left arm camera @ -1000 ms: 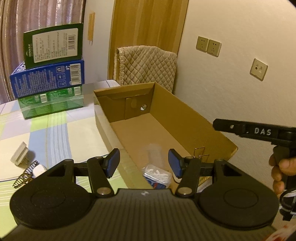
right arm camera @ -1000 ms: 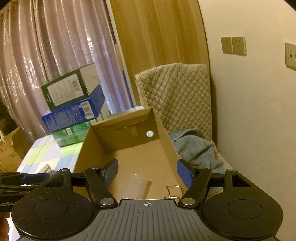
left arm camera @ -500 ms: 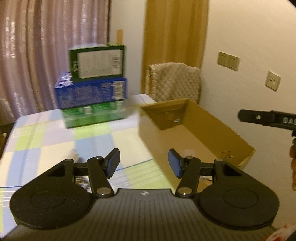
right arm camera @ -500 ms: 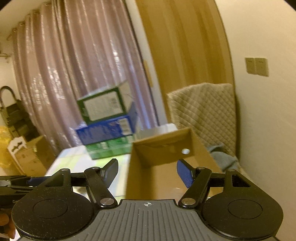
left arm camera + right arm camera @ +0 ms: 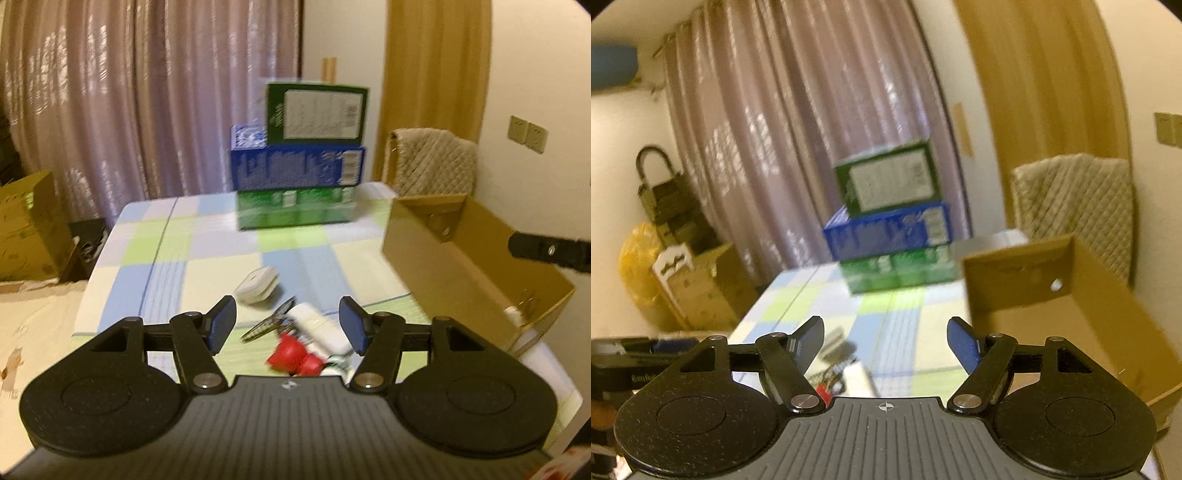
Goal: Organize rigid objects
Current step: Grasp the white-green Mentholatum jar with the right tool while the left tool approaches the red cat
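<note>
My left gripper (image 5: 287, 325) hangs over the checked tablecloth (image 5: 207, 258) with its blue pads apart and nothing between them; the jaws are opening. Below the gap lies a small heap: a white case (image 5: 257, 285) a little further off, a striped clip (image 5: 269, 323) beside a white block (image 5: 316, 326), and a red thing (image 5: 293, 358) nearest me, partly hidden by the gripper body. The picture is blurred, so I cannot say what the red thing is.

My right gripper (image 5: 885, 345) is also empty, its jaws standing fairly wide and opening. Its view shows the same heap (image 5: 833, 376) low between the fingers, smeared.

The open cardboard box (image 5: 476, 273) sits at the right edge of the table, well apart from the heap. Something pale (image 5: 513, 312) lies in its near corner, too small to tell.

At the far end of the table three cartons are stacked: a green one (image 5: 317, 110) on a blue one (image 5: 295, 166) on a light green one (image 5: 295, 212). Behind them hangs a curtain (image 5: 147, 92). A quilted chair back (image 5: 432, 162) stands beyond the box.
</note>
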Motion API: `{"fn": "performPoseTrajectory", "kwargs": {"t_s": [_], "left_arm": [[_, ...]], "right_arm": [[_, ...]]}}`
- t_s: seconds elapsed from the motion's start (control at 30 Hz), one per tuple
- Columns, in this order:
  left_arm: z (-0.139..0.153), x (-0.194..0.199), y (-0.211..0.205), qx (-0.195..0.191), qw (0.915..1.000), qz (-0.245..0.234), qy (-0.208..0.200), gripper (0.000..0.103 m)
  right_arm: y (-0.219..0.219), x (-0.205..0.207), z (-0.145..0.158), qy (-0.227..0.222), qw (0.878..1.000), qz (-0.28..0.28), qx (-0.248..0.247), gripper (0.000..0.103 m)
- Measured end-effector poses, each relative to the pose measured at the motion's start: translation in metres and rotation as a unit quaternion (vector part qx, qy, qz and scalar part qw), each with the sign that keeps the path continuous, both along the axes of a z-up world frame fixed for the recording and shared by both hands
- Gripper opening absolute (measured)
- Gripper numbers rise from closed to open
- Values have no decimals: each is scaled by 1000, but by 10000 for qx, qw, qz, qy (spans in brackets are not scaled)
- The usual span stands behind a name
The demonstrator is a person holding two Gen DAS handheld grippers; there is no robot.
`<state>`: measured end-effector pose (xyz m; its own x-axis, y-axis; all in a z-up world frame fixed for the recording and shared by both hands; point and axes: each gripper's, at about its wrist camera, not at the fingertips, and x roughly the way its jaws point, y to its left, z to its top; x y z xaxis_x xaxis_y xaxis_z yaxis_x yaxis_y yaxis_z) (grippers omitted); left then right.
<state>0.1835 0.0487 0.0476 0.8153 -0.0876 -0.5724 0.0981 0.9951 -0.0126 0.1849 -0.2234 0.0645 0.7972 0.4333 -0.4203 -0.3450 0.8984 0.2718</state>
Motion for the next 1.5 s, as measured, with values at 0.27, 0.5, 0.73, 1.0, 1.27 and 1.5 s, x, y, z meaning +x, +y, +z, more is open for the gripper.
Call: {"fn": "performPoseTrajectory", "kwargs": {"t_s": [0.27, 0.5, 0.73, 1.0, 1.27, 1.5], "left_arm": [[-51, 2, 26, 130, 9992, 159, 341, 57], [-89, 17, 39, -1, 9987, 33, 501, 57], [-102, 36, 43, -33, 9983, -222, 533, 57], [-113, 59, 42, 62, 9976, -379, 569, 57], [-128, 69, 40, 191, 9945, -479, 910, 57], [-127, 68, 37, 149, 9936, -568, 968, 59]], "right_arm": [[43, 11, -65, 435, 9972, 410, -453, 71], [65, 20, -100, 536, 9890, 962, -984, 71], [95, 43, -136, 650, 9719, 1738, -1451, 71], [122, 67, -158, 690, 9554, 2175, -1874, 60], [132, 78, -173, 823, 9477, 2230, -2128, 42], [144, 84, -183, 914, 9393, 2357, -2322, 33]]}}
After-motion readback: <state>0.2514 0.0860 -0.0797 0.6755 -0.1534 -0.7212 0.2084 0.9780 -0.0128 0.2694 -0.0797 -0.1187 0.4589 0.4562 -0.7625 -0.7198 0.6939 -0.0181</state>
